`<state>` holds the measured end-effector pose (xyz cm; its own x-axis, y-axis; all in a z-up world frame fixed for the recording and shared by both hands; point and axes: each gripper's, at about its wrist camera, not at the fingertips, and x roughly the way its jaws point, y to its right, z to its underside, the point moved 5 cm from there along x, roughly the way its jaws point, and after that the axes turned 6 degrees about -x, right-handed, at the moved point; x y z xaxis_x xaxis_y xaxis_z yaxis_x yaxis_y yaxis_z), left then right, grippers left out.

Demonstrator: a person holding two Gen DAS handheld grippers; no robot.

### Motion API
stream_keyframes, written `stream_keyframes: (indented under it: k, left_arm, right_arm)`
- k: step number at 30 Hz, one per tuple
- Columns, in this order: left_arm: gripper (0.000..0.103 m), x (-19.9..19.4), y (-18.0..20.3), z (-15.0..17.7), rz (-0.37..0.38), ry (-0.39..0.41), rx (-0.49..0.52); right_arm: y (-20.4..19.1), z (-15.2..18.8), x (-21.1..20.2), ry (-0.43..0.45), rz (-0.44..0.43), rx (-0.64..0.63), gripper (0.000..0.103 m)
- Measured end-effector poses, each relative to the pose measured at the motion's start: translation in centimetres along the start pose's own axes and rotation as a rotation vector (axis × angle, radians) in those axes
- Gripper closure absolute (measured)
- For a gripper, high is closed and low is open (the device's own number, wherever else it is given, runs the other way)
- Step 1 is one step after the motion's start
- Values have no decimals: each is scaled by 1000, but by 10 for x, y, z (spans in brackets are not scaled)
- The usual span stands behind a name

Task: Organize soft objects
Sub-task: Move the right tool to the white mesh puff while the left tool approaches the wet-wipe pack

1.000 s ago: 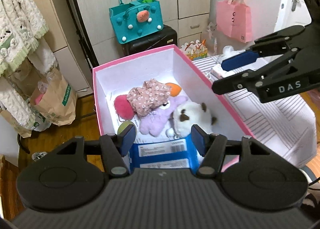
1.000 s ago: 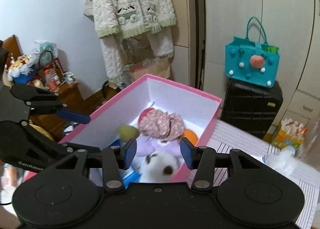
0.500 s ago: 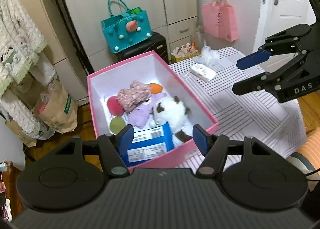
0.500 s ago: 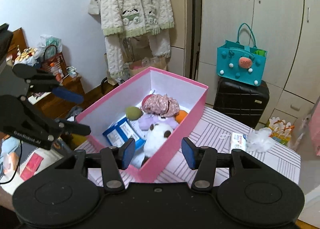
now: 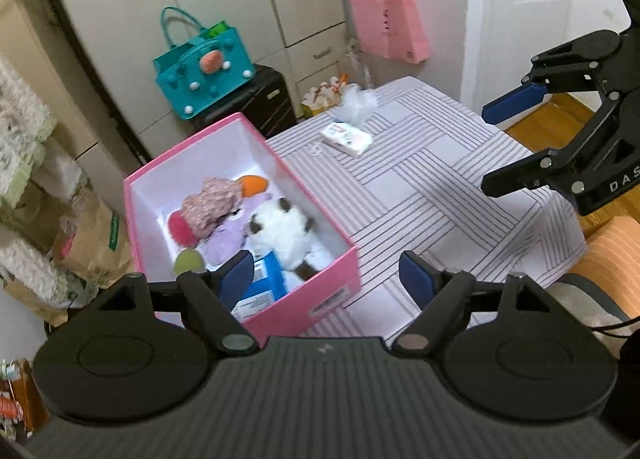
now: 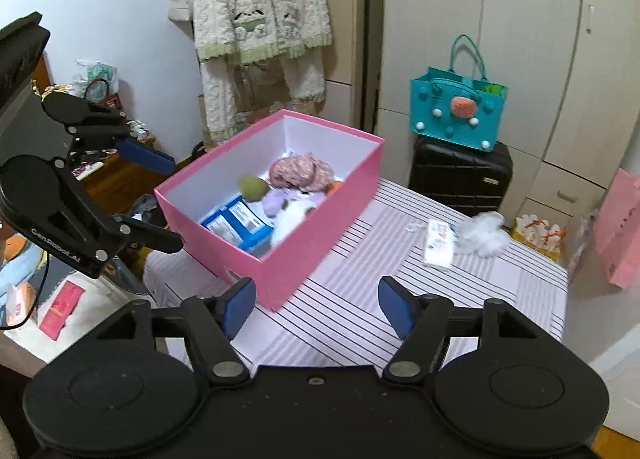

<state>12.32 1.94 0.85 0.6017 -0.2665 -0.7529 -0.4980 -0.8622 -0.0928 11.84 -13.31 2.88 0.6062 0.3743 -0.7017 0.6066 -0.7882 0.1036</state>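
Box (image 5: 340,259) sits at the table's left end, holding a white plush (image 5: 288,231), a floral cloth (image 5: 212,199) and other soft things. Left gripper (image 5: 326,277) hovers above the box's near corner, jaws apart, empty. Pack (image 6: 438,245) and puff (image 6: 486,233) lie touching, well apart from the box. Right gripper (image 6: 316,305) spread, empty. Judged next: take the puff from above, gently; it will compress.

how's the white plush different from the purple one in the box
The white plush is bigger than the purple plush and lies on top in the pink box, while the purple plush is partly buried beneath it and the floral cloth. The white plush has dark brown patches; the purple plush looks plain lilac. Both are fluffy and lie touching each other.
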Motion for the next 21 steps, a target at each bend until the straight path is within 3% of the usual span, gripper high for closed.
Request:
stream_keyframes:
  k: [5, 7, 11, 17, 21]
  left_arm:
    - [17, 20, 27, -7, 39, -24, 36]
    - [17, 26, 35, -10, 60, -23, 37]
    - [16, 43, 47, -19, 88, -5, 26]
    - [16, 66, 57, -34, 67, 92, -17]
    - [16, 85, 64, -44, 33, 146, -35]
  right_arm:
    - [15, 21, -3, -7, 6, 16, 25]
    - [20, 30, -3, -8, 7, 20, 15]
    - [38, 46, -2, 11, 21, 44, 14]
    - [69, 63, 6, 36, 24, 87, 13]
    - [91, 72, 13, 123, 35, 90, 12]
